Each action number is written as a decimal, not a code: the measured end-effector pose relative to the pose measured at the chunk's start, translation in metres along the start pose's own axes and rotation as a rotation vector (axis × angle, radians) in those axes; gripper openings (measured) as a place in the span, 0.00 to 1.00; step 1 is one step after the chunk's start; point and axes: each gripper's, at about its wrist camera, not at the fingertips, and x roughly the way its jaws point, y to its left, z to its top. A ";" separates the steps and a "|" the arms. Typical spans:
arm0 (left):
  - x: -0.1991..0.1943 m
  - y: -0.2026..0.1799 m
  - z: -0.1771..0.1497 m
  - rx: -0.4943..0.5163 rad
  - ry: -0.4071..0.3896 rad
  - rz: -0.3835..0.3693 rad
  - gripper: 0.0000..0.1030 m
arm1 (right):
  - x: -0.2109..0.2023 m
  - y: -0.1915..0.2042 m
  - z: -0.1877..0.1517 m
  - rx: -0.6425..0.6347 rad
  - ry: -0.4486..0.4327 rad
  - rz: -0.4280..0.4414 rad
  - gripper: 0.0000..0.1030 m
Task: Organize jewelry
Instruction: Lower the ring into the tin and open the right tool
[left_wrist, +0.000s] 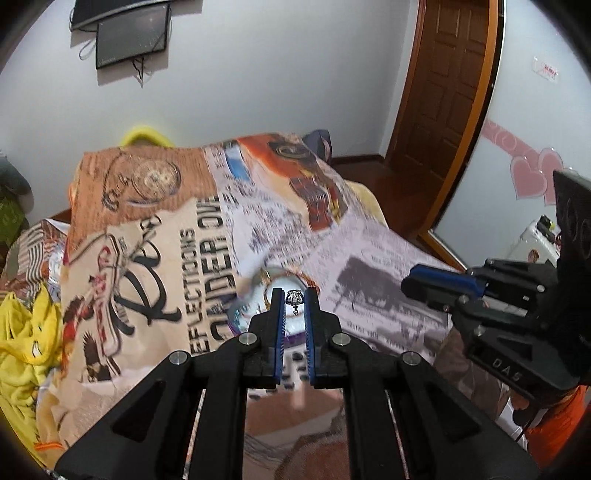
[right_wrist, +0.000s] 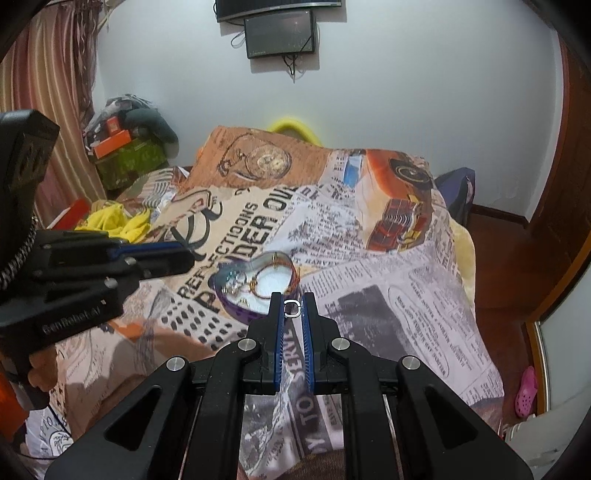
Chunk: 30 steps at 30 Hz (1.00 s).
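A purple heart-shaped tin (right_wrist: 236, 312) with a white lining lies on the printed bedspread and holds several gold and silver pieces. My right gripper (right_wrist: 291, 308) is shut on a small silver ring (right_wrist: 291, 308), just right of the tin's near edge and above the bedspread. My left gripper (left_wrist: 294, 301) is shut on a silver crown-shaped ring (left_wrist: 294, 297) with a tiny dangling charm, held above the blurred tin (left_wrist: 258, 295). The left gripper also shows in the right wrist view (right_wrist: 166, 258), left of the tin. The right gripper shows in the left wrist view (left_wrist: 424, 282).
The newspaper-print bedspread (right_wrist: 388, 295) covers the bed. Yellow cloth (right_wrist: 118, 221) lies at the bed's left. Boxes and bags (right_wrist: 125, 147) are piled in the far left corner. A wooden door (left_wrist: 443, 85) stands at right. A pink shoe (right_wrist: 526, 391) lies on the floor.
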 end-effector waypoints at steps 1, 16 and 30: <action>-0.001 0.001 0.003 0.000 -0.007 0.001 0.08 | 0.001 0.000 0.002 0.000 -0.004 0.002 0.08; 0.036 0.024 0.013 -0.023 0.014 -0.008 0.08 | 0.042 0.009 0.018 -0.012 0.015 0.044 0.08; 0.080 0.050 0.001 -0.068 0.110 -0.029 0.08 | 0.093 0.006 0.021 -0.006 0.108 0.081 0.08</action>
